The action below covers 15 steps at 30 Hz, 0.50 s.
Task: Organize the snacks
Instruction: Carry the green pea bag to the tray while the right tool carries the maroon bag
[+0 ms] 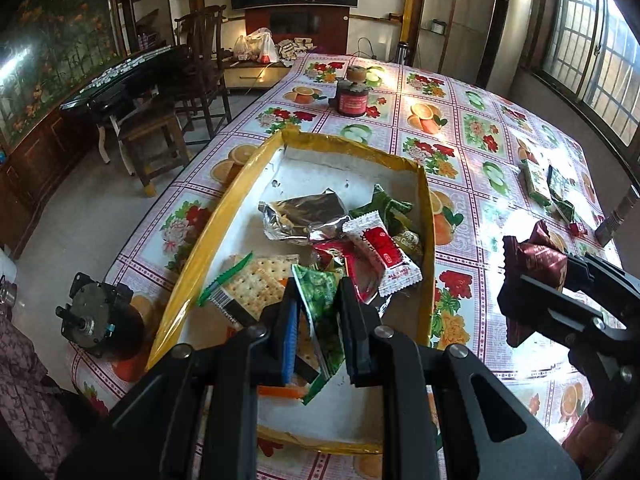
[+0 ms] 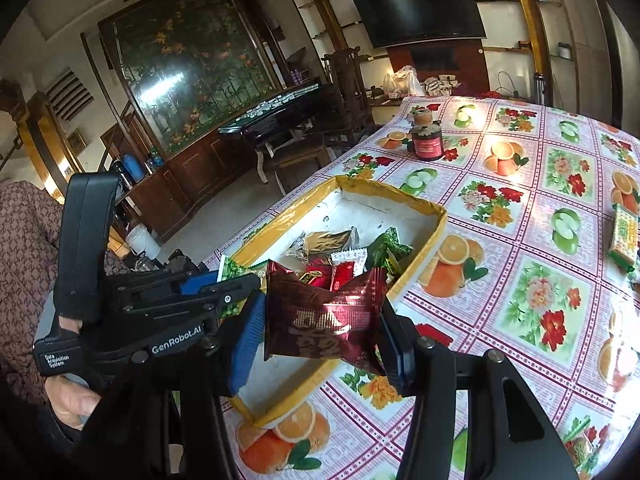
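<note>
A yellow-rimmed white tray [image 1: 236, 200] on the table holds several snack packets: a silver packet [image 1: 300, 216], a cracker pack [image 1: 256, 280] and a red-white candy [image 1: 384, 252]. My left gripper [image 1: 318, 320] is over the tray's near part, shut on a green packet [image 1: 320, 300]. My right gripper [image 2: 320, 340] is shut on a dark red foil packet [image 2: 324, 316] and holds it above the tray's [image 2: 424, 236] near right edge. It also shows in the left wrist view [image 1: 536, 264], just right of the tray.
Green snack packets [image 1: 540, 180] lie on the floral tablecloth at the far right, one also in the right wrist view [image 2: 624, 236]. A dark red jar [image 1: 352, 96] stands beyond the tray. A black motor-like object [image 1: 96, 316] sits at the table's left edge. Chairs stand left.
</note>
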Each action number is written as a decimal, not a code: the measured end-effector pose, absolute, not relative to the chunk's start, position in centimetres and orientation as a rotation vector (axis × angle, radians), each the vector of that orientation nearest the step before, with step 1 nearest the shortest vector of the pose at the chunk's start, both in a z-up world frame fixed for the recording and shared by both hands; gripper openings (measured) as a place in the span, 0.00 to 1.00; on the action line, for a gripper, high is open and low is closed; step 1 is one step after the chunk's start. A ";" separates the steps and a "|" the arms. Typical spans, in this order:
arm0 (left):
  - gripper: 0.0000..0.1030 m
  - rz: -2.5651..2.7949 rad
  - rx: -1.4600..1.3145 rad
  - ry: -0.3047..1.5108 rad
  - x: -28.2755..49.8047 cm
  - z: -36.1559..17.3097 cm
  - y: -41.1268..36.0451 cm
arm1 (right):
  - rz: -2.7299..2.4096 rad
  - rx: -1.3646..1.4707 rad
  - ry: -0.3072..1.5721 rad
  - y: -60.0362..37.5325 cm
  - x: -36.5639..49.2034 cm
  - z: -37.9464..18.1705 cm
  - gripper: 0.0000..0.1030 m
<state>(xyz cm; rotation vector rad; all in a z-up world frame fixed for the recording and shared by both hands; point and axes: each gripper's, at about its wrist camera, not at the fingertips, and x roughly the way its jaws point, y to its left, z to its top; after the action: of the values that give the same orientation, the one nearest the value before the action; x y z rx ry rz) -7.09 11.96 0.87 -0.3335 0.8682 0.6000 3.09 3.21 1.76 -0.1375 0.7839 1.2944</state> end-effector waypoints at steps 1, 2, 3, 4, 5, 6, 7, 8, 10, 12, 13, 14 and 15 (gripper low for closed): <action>0.20 0.601 -0.336 0.869 -7.1 0.8 12.1 | 1.298 -0.137 0.787 3.5 3.2 1.7 0.51; 0.20 0.603 -0.339 0.870 -7.1 0.8 12.3 | 1.301 -0.135 0.789 3.8 3.2 1.6 0.51; 0.20 0.606 -0.341 0.871 -7.1 0.7 12.4 | 1.304 -0.135 0.792 4.0 3.2 1.5 0.51; 0.20 0.607 -0.343 0.872 -7.2 0.7 12.5 | 1.307 -0.135 0.797 4.3 3.2 1.4 0.51; 0.20 0.608 -0.345 0.874 -7.2 0.6 12.7 | 1.310 -0.133 0.801 4.5 3.2 1.3 0.51; 0.20 0.609 -0.347 0.876 -7.2 0.5 12.8 | 1.314 -0.132 0.804 4.8 3.2 1.2 0.51; 0.20 0.609 -0.349 0.877 -7.2 0.5 12.9 | 1.316 -0.133 0.805 5.0 3.2 1.2 0.51; 0.20 0.609 -0.352 0.877 -7.3 0.4 13.0 | 1.318 -0.135 0.808 5.2 3.3 1.0 0.51; 0.20 0.611 -0.354 0.877 -7.3 0.4 13.3 | 1.323 -0.137 0.813 5.7 3.3 0.8 0.51; 0.20 0.610 -0.358 0.878 -7.3 0.3 13.4 | 1.325 -0.138 0.824 6.3 3.5 0.5 0.51; 0.20 0.611 -0.358 0.878 -7.3 0.3 13.5 | 1.326 -0.138 0.829 6.5 3.5 0.4 0.51; 0.20 0.611 -0.359 0.878 -7.3 0.2 13.6 | 1.327 -0.137 0.832 6.7 3.6 0.3 0.51; 0.20 0.611 -0.360 0.878 -7.3 0.2 13.6 | 1.327 -0.137 0.834 6.9 3.6 0.2 0.51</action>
<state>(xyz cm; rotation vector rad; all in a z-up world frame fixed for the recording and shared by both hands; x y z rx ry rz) -7.29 13.60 0.21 -0.3600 0.8781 0.6111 3.61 6.88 0.20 -0.1375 0.8343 1.3270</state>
